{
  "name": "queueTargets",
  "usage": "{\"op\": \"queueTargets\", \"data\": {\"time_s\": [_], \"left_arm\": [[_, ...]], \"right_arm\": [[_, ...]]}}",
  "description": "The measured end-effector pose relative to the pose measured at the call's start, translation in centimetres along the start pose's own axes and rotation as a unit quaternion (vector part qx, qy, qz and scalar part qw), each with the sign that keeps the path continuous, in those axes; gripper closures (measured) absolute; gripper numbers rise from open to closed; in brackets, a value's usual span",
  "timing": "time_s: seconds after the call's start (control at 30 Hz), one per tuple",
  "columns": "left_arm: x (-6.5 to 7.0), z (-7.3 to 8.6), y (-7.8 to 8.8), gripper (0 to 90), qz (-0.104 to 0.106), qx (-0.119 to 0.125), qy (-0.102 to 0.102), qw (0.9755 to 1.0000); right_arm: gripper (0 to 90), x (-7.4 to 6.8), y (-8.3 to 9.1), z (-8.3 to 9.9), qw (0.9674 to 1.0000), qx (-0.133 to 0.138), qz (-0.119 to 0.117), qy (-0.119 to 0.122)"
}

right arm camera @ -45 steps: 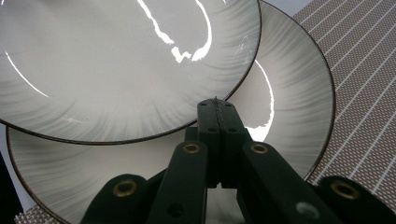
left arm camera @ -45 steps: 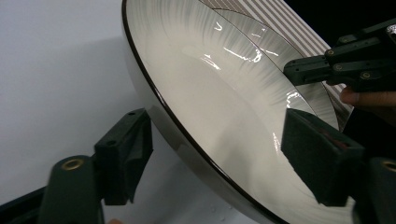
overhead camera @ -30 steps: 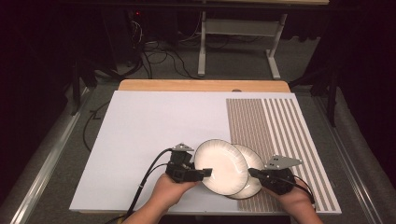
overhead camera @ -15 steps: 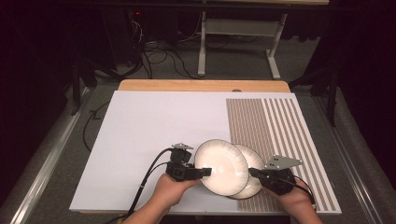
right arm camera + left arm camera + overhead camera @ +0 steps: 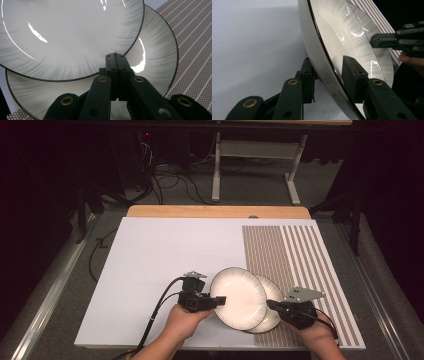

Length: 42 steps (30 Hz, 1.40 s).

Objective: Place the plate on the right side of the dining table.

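Two white plates with dark rims overlap near the table's front edge. The upper plate (image 5: 237,295) (image 5: 70,32) lies partly on the lower plate (image 5: 267,322) (image 5: 155,57). My left gripper (image 5: 217,301) (image 5: 328,62) straddles the upper plate's left rim, one jaw under it and one on its inner face. Its jaws have just been closing and the pads look pressed on the rim. My right gripper (image 5: 270,304) (image 5: 116,55) is shut with nothing between its jaws. Its tip lies on the lower plate at the upper plate's edge.
The plates sit where a white sheet (image 5: 165,265) meets a brown striped mat (image 5: 300,255). A wooden board edge (image 5: 215,211) runs along the back. Cables (image 5: 165,175) and a metal stand (image 5: 255,170) are on the floor beyond.
The left gripper's jaws have narrowed onto the upper plate's rim. Both hands and both plates stay where they were.
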<state>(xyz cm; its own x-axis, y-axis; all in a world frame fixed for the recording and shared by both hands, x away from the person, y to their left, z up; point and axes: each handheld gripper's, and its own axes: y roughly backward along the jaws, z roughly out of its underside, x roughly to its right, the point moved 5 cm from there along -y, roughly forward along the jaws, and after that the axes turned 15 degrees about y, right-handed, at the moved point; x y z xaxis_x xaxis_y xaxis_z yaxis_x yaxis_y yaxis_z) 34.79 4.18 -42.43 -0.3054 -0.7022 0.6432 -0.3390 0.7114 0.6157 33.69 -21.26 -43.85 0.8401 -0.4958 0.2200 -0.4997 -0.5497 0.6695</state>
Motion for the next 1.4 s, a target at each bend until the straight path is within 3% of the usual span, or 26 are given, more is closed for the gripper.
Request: {"op": "queueTargets", "data": {"time_s": [0.47,0.77,0.9,1.17,1.4], "left_arm": [[0.6,-0.3,0.0,68.7,-0.005,0.02,-0.012,0.9997],[0.9,-0.6,0.2,71.5,-0.009,0.034,-0.024,0.9991],[1.1,-0.8,0.3,73.2,-0.016,0.046,-0.039,0.998],[2.1,-1.0,0.4,77.8,-0.004,0.065,-0.069,0.9955],[2.4,-0.9,0.7,79.7,0.004,0.093,-0.08,0.9925]], "right_arm": [[90.0,0.1,0.3,0.1,1.0,0.006,0.004,-0.002],[90.0,0.7,1.5,-0.2,0.999,0.033,0.025,-0.014],[90.0,1.1,2.1,-0.3,0.998,0.045,0.037,-0.026],[86.5,2.0,2.8,0.0,0.9958,0.061,0.052,-0.046],[77.3,2.8,3.5,0.0,0.9928,0.083,0.06,-0.063]]}}
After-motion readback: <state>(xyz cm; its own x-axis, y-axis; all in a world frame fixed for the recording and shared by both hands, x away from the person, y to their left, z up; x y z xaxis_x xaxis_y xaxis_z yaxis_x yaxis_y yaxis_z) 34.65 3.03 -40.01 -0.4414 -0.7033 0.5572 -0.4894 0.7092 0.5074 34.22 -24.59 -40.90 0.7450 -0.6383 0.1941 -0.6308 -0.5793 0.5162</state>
